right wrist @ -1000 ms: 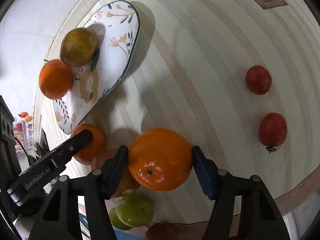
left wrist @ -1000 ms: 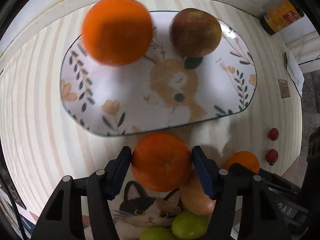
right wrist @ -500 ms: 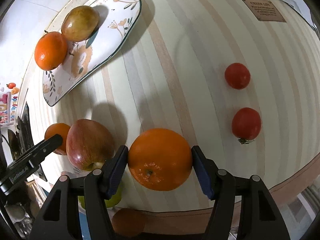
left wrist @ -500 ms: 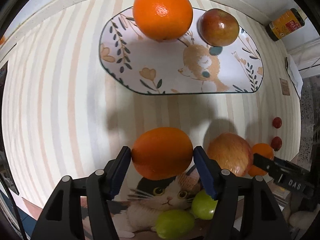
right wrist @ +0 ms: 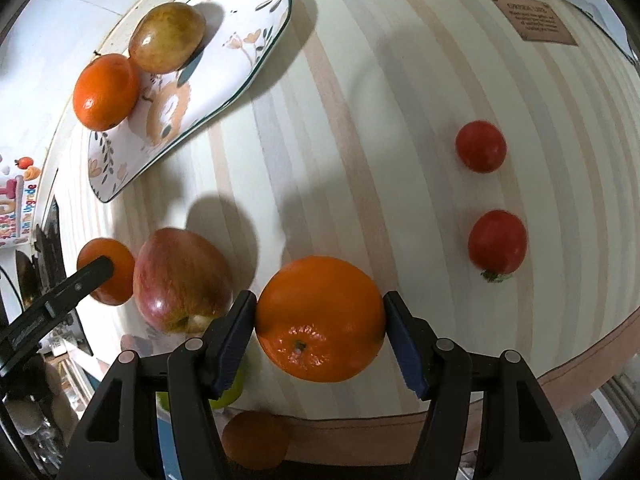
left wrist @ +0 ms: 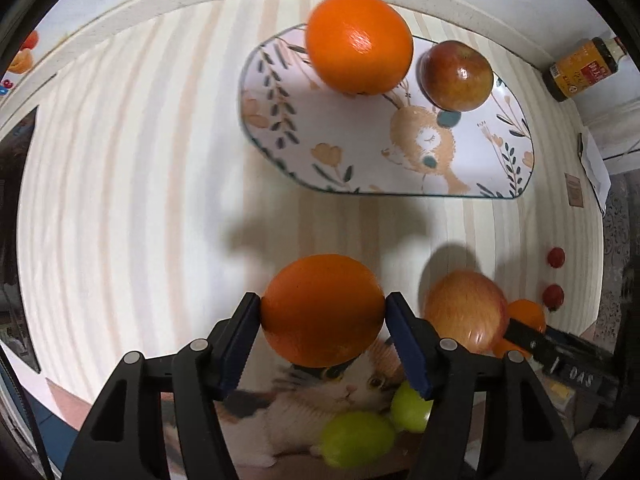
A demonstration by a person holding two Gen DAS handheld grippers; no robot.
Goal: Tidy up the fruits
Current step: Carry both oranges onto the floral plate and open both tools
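My left gripper [left wrist: 324, 306] holds an orange [left wrist: 320, 324] between its blue pads, jaws closing slightly on it, above the near edge of a cat-print plate [left wrist: 276, 408]. My right gripper [right wrist: 320, 308] is shut on a second orange [right wrist: 320, 328] just above the striped table. A rabbit-print plate [left wrist: 360, 160] at the far side carries an orange [left wrist: 359, 38] and a dark red apple [left wrist: 456, 76]. A red-yellow apple [right wrist: 180, 280] lies on the table between the two grippers.
Two green fruits [left wrist: 356, 438] lie on the cat plate. Two tomatoes [right wrist: 480, 146] [right wrist: 497, 242] sit on the table right of my right gripper. A brown bottle [left wrist: 582, 68] stands at the far right. A small card [right wrist: 532, 20] lies far right. The table's front edge [right wrist: 560, 376] is close.
My left gripper carried its orange leftward and a little up, so the rabbit plate slid right in its view. The right gripper kept its place, rolling slightly, still holding its orange.
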